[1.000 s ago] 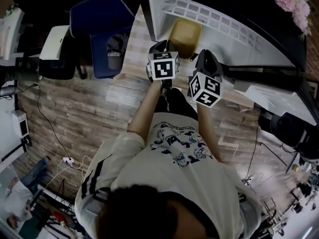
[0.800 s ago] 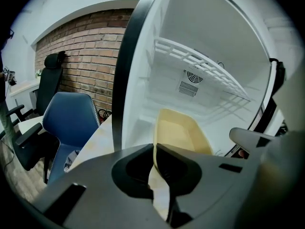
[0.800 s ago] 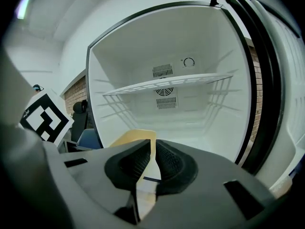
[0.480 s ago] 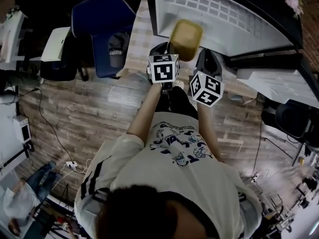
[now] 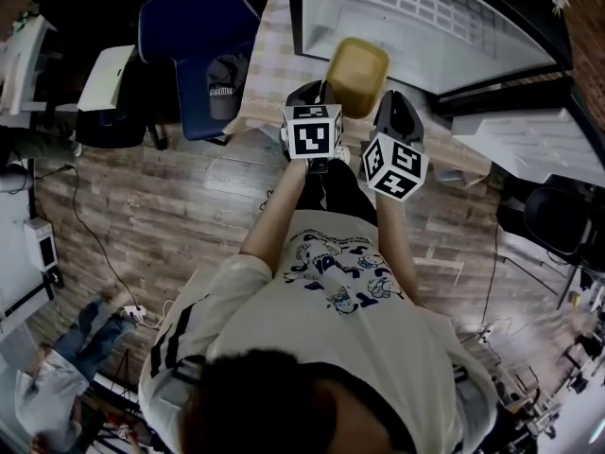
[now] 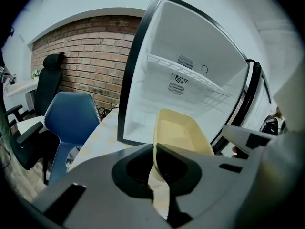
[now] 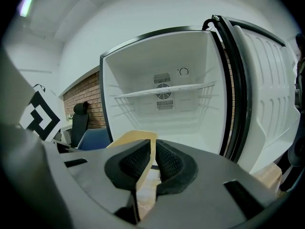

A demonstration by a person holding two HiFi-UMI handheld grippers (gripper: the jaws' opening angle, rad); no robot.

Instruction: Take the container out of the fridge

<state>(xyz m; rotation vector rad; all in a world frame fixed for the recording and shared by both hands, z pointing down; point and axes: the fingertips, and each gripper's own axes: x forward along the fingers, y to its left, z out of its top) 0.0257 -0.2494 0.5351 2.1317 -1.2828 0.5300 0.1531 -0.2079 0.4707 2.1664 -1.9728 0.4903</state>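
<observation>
A pale yellow, empty container (image 5: 356, 63) hangs in the air in front of the open fridge (image 5: 416, 17), held by both grippers. My left gripper (image 5: 319, 97) is shut on the container's left rim (image 6: 157, 175). My right gripper (image 5: 386, 107) is shut on its right rim (image 7: 145, 168). In the left gripper view the container (image 6: 178, 130) shows its open inside, with the white fridge cavity (image 6: 190, 80) behind it. The right gripper view has the fridge (image 7: 164, 109) straight ahead, its wire shelf bare.
The fridge door (image 7: 267, 94) stands open at the right. A blue chair (image 5: 194, 26) and a black office chair (image 6: 45, 87) stand at the left beside a light tabletop (image 6: 102, 132). A brick wall (image 6: 90, 51) is behind them. A person stands at lower left (image 5: 57, 386).
The container has come out of the fridge toward me and sits a little higher in the head view. Both grippers kept their hold and moved with it.
</observation>
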